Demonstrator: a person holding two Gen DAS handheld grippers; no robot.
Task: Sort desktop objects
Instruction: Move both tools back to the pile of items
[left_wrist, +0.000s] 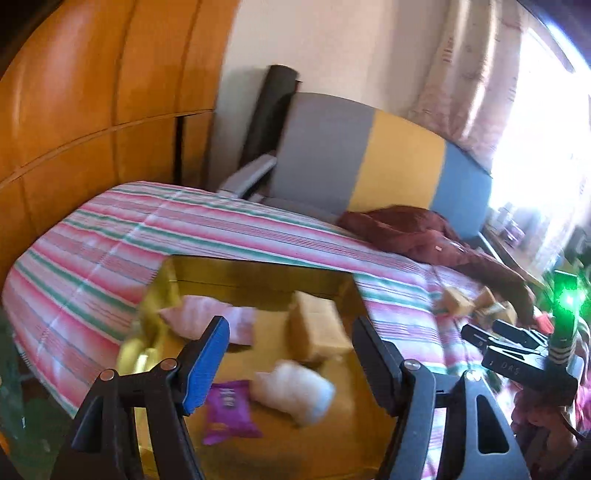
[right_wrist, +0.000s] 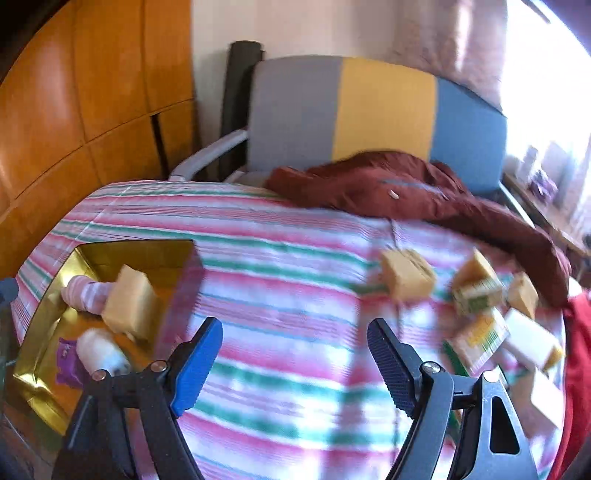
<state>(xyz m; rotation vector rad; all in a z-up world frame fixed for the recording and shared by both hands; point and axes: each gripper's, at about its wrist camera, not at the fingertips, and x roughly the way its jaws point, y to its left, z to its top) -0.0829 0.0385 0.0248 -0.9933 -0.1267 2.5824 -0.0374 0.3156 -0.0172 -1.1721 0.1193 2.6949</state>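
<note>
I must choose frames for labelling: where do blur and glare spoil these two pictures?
Left wrist view: window overexposed, items in the gold box smeared. Right wrist view: small boxes blurred, window side washed out; both views bend the striped cloth.

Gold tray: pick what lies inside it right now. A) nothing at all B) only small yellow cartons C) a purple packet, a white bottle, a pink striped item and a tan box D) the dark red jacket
C: the right wrist view shows the gold tray holding a purple packet, a white bottle, a pink striped item and a tan box.
</note>
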